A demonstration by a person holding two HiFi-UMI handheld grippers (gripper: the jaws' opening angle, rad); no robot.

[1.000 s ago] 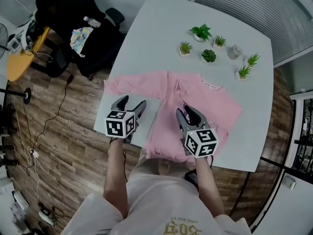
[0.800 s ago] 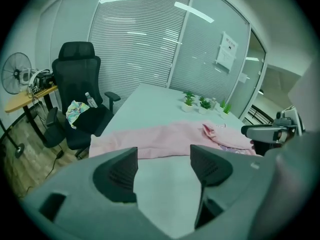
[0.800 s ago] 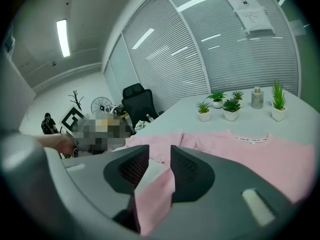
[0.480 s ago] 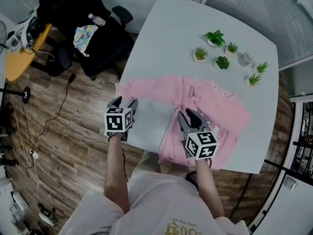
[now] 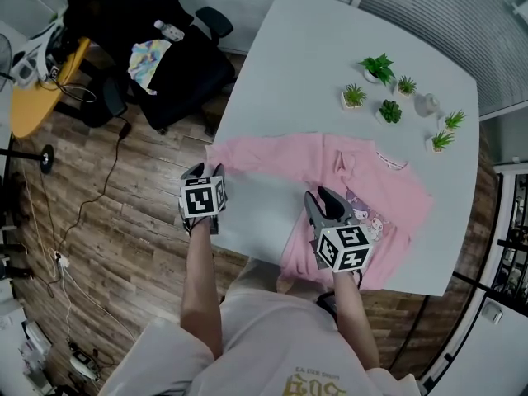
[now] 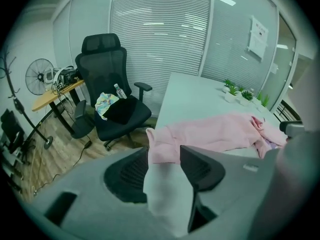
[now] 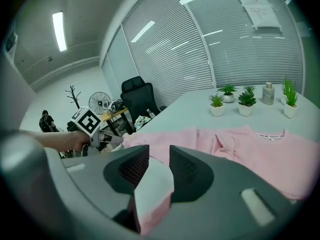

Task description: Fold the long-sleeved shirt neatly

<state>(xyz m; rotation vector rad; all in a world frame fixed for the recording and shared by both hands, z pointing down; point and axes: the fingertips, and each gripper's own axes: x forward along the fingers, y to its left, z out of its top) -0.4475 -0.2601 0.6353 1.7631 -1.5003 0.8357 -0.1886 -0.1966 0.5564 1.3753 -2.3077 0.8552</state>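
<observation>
Seen from my remote station: the left gripper (image 5: pixel 205 172) has swung out from beside the shirt's body to the left edge of the table (image 5: pixel 330 48), and its jaws have just been closing. They are part-way shut with only bare tabletop in the gap. In the left gripper view the cuff (image 6: pixel 162 144) lies just past the fingertips, not yet pinched. I judge this the reach for the sleeve end, ahead of the first fold; nothing has been folded with this sleeve so far.

The right gripper (image 5: pixel 324 198) hovers with its jaws a little apart and gripping nothing, over the left margin of the shirt's body, where it could pin the cloth while the sleeve comes over.

The pink long-sleeved shirt (image 5: pixel 363 196) lies flat and print-side up on the near half of the table. Its collar (image 5: pixel 392 159) points away from me toward the row of potted plants (image 5: pixel 379 66), and its hem hangs at the near edge. The body's long axis runs from me outward. The outstretched sleeve (image 5: pixel 264 157) lies across that, its long axis along the table's width, with the cuff pointing left and reaching the table's edge
</observation>
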